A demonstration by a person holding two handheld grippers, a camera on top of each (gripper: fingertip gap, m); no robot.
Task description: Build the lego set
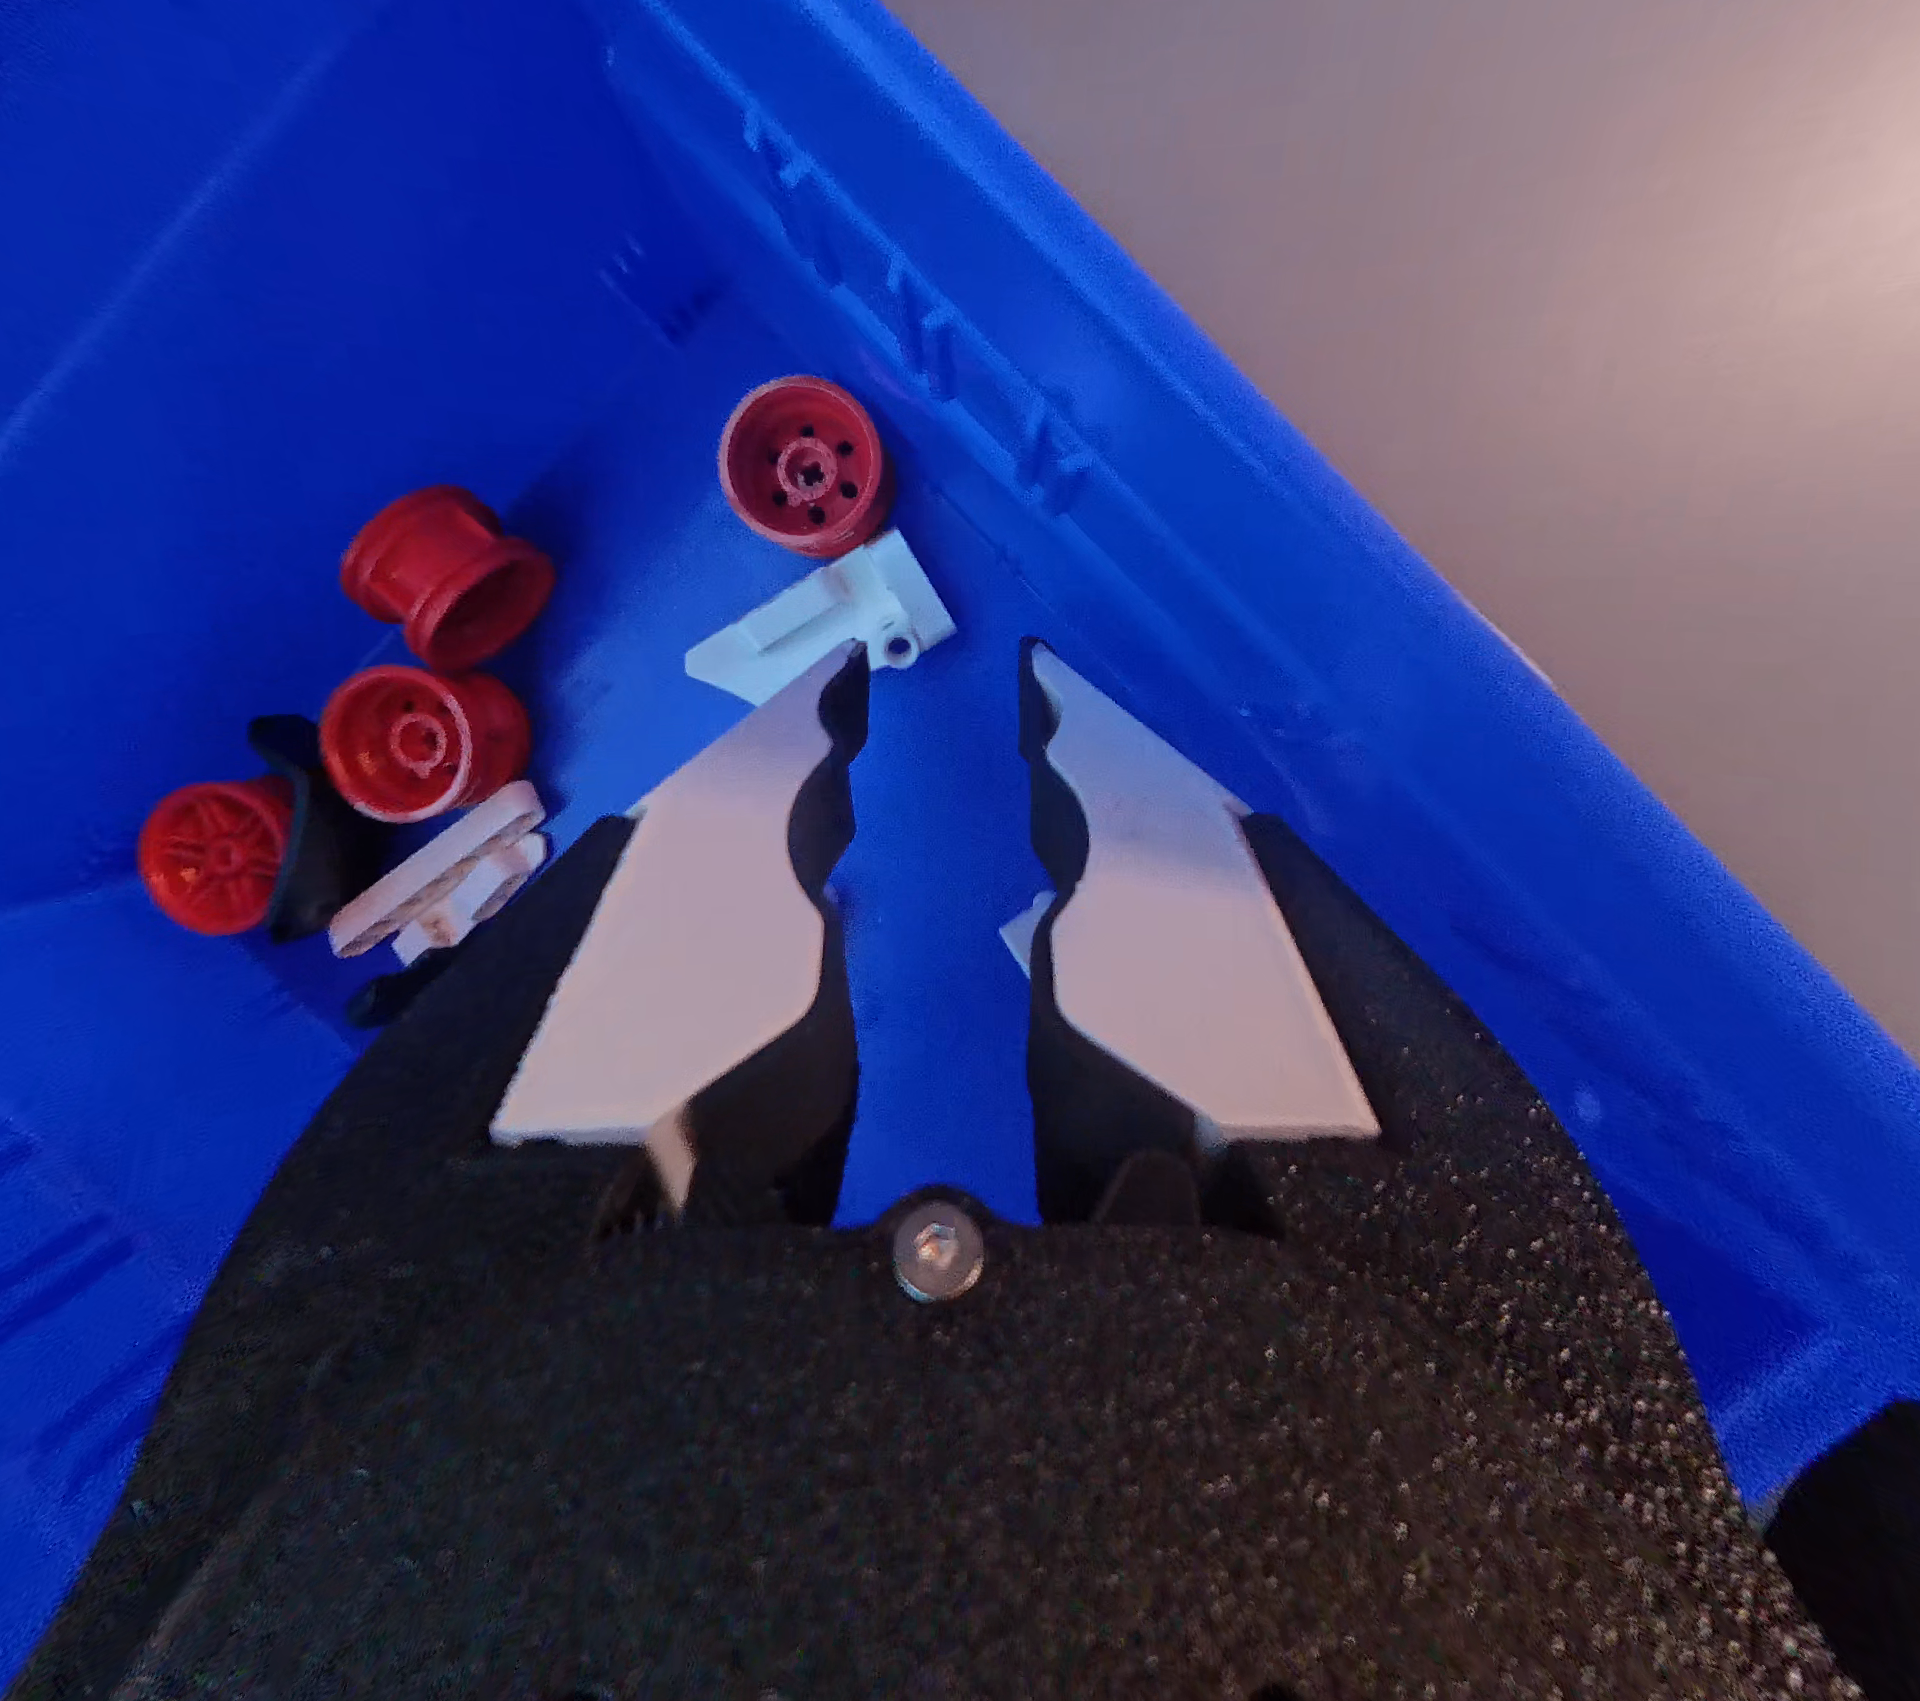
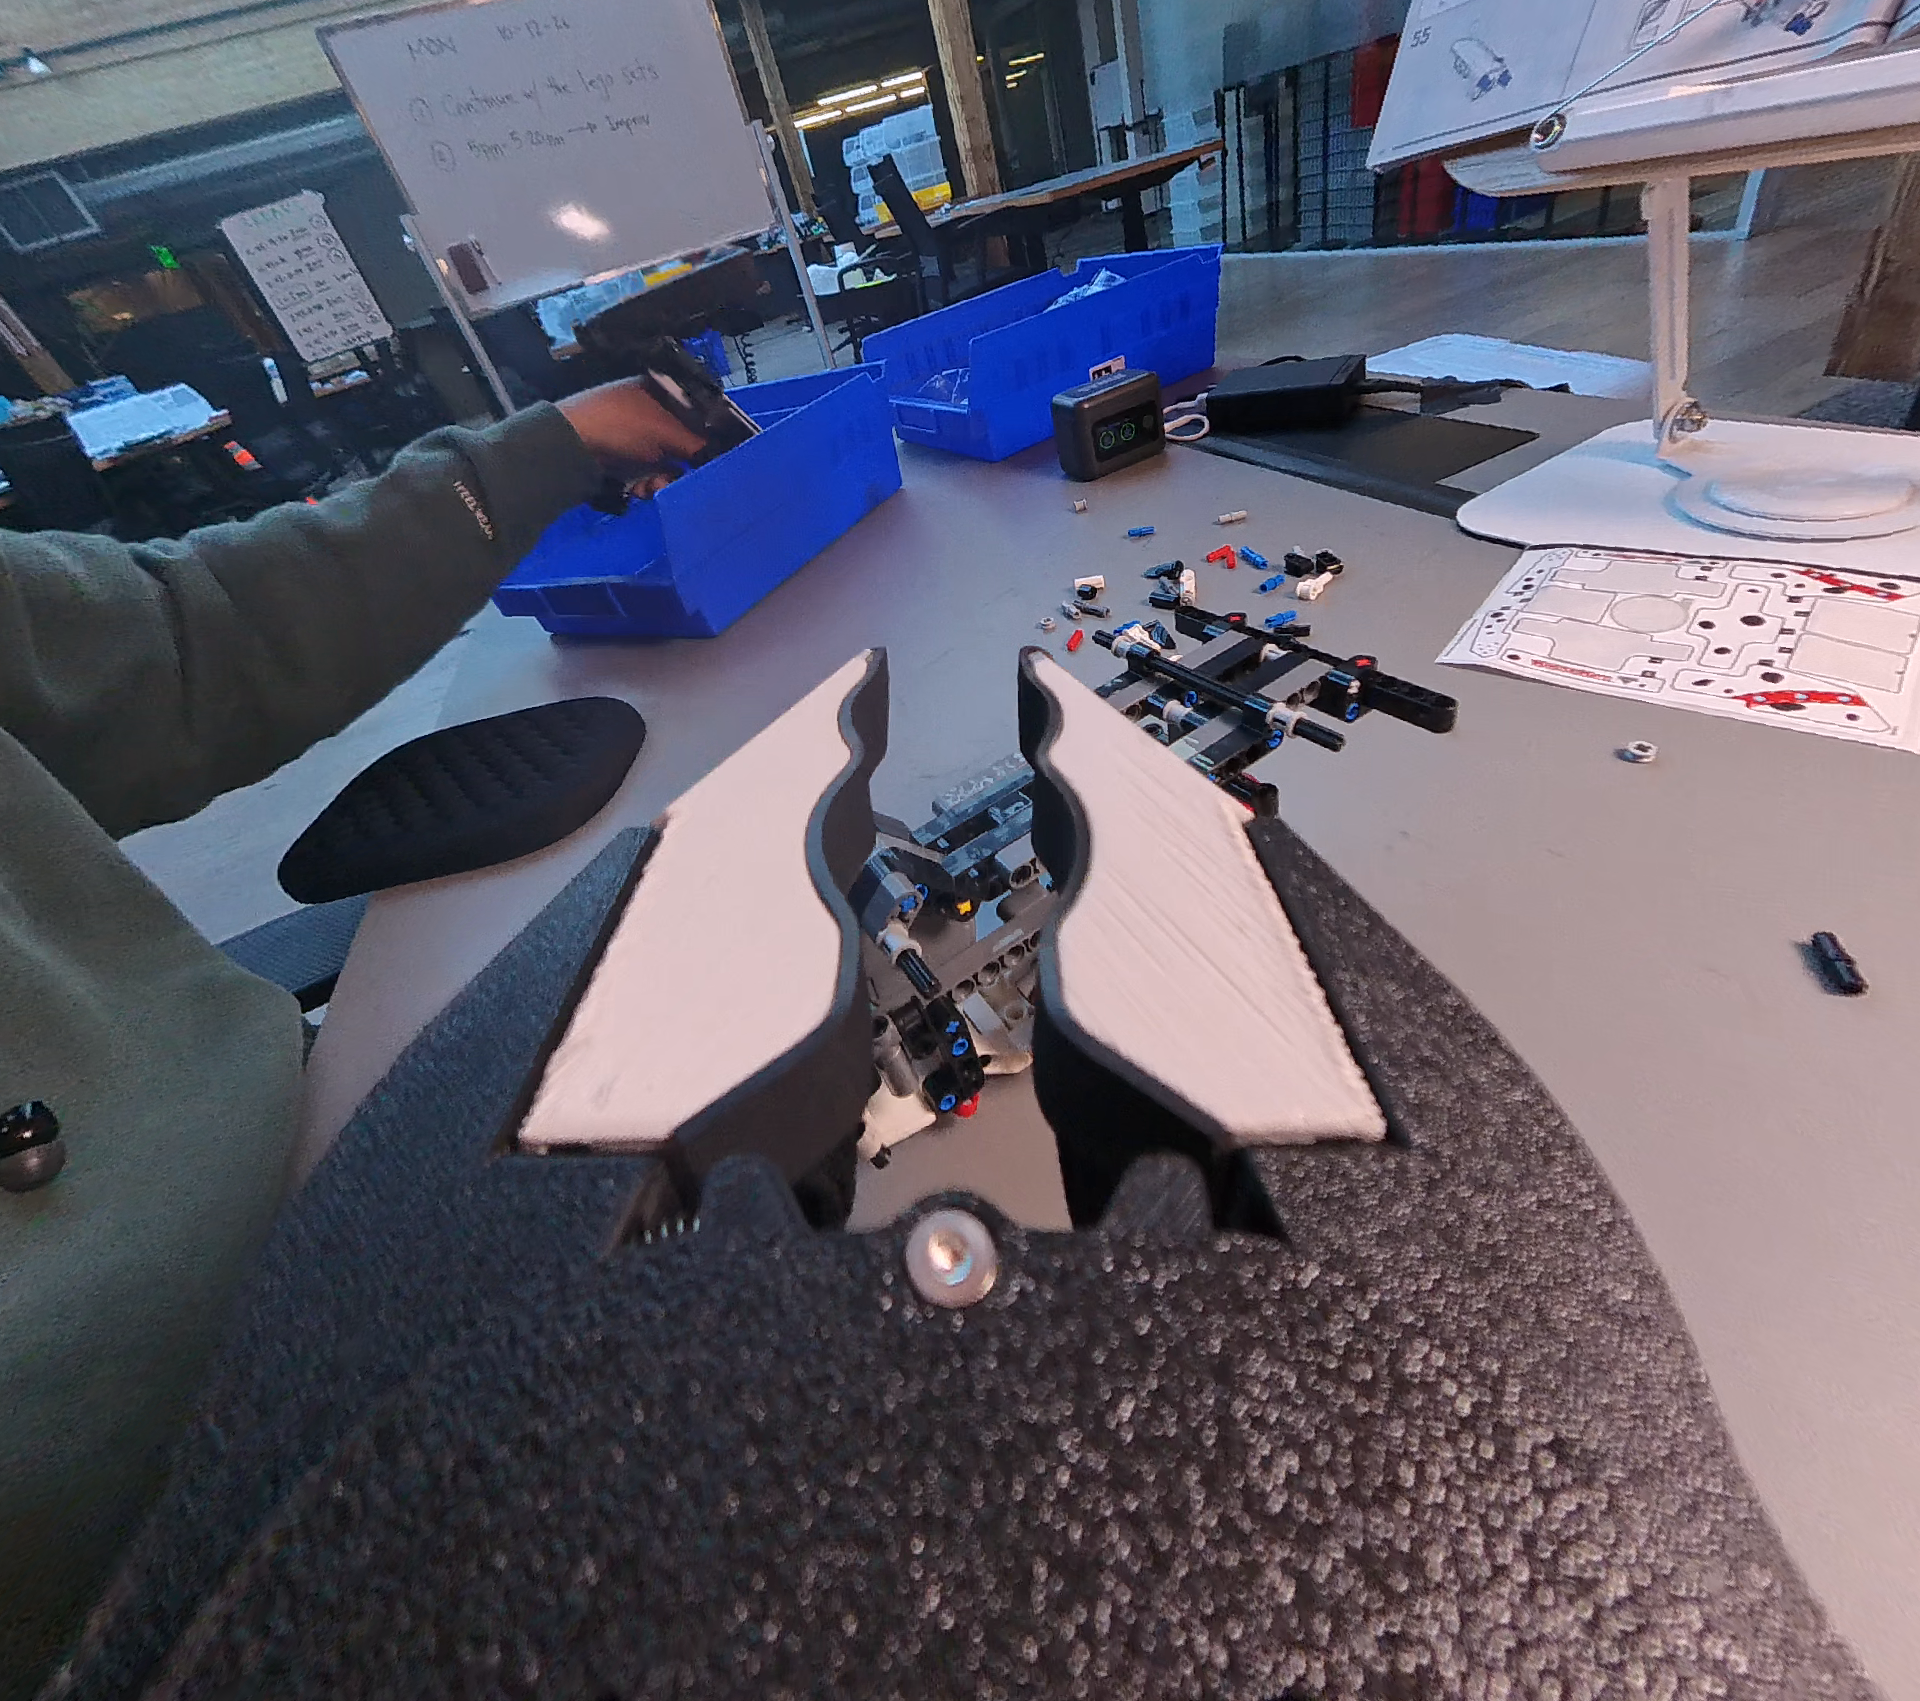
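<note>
Grey tabletop point(image 2: 1558, 1132) carries our half-built lego model point(image 2: 1226, 695), which runs from mid-table back between the parted fingers of our right gripper point(image 2: 953, 664); we cannot tell whether they pinch it. Loose pieces point(image 2: 1195, 581) lie just beyond. Far left, our left gripper point(image 1: 943, 654) reaches into a blue bin point(image 1: 416, 197), jaws apart and empty, near four red wheel hubs point(image 1: 802, 467) and a white panel piece point(image 1: 831, 623).
</note>
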